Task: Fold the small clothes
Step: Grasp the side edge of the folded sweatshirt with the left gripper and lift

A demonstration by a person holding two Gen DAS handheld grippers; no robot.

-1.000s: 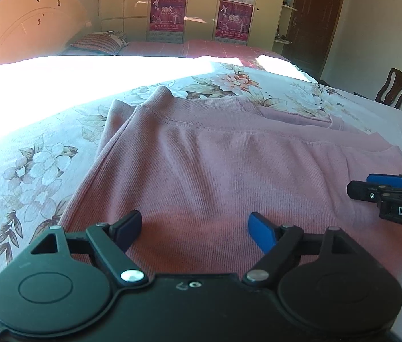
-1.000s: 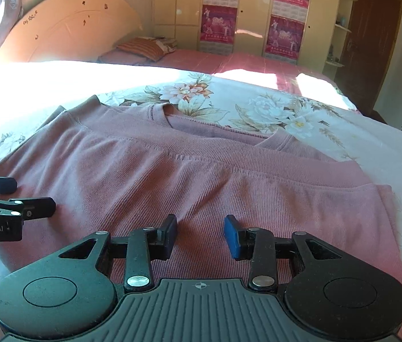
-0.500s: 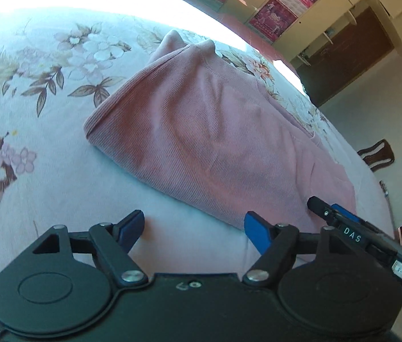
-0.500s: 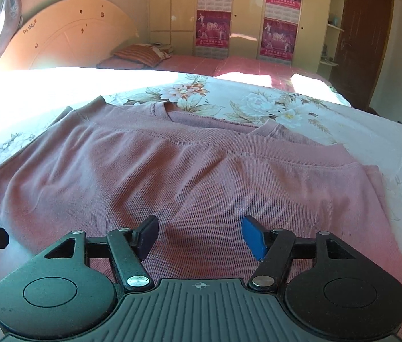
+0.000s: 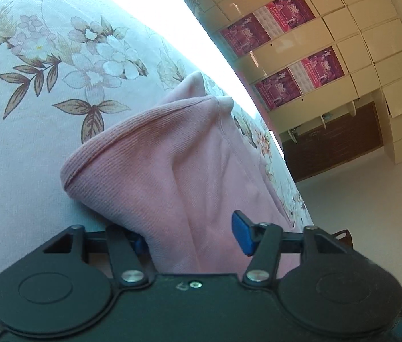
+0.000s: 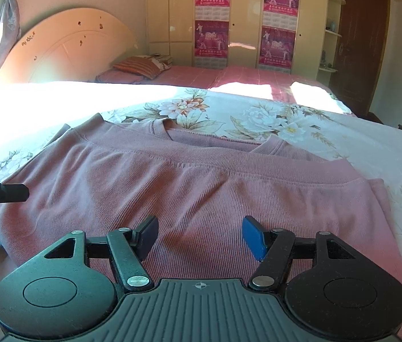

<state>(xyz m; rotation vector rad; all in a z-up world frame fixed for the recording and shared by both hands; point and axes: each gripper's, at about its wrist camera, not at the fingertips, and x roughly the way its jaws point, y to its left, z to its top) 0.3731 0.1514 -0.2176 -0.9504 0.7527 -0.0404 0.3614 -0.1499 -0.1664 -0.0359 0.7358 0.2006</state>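
Top [image 5: 178,171] lies w/ its long axis left–right before us; our left gripper [image 5: 192,236] straddles its left edge, spread, not yet clamped — right gripper [image 6: 201,233] hovers mid-hem, also spread.

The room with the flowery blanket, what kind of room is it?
Most likely a bedroom at home. The pink top lies on a bed with a flowery sheet, there is a curved headboard with a striped pillow, and tall wardrobes line the wall.
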